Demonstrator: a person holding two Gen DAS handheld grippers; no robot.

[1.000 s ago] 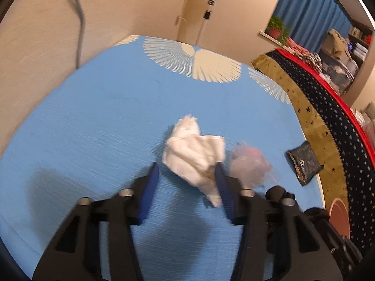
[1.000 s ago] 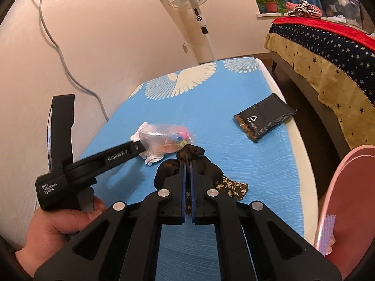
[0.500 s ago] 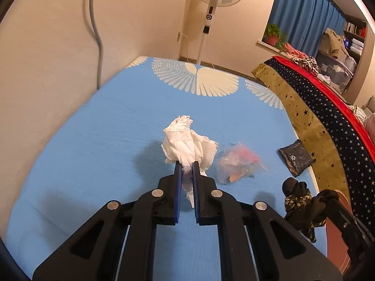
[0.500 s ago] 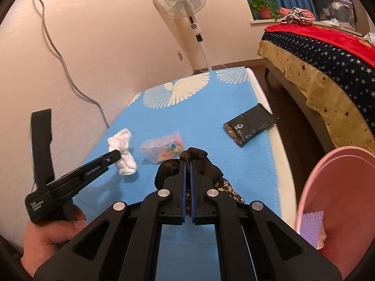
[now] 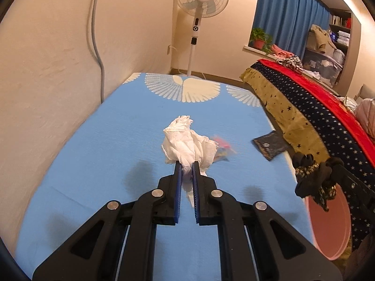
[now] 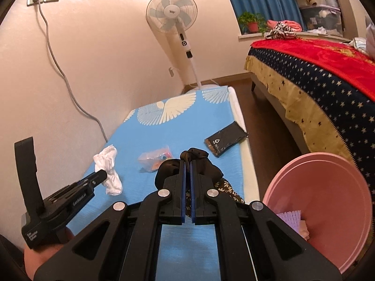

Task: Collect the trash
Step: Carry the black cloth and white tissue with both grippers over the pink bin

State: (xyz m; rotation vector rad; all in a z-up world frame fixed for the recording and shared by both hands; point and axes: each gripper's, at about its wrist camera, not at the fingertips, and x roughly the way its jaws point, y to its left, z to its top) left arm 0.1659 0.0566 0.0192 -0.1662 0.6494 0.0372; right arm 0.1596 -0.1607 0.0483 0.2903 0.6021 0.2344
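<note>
Left gripper (image 5: pixel 186 166) clamped on a crumpled white tissue (image 5: pixel 185 144), soft and wrinkled, lifted above the blue mat (image 5: pixel 98 154). Right gripper (image 6: pixel 187 164) pressed together on a black cloth (image 6: pixel 194 155) with a floral part hanging below. Just beside the mat, a round pink basin (image 6: pixel 328 201) of smooth plastic, holding a lilac textured piece (image 6: pixel 290 217) and some pale scrap. On the mat: a clear plastic bag (image 6: pixel 155 160) with colourful content, and a flat black pouch (image 6: pixel 225 141) near the edge.
</note>
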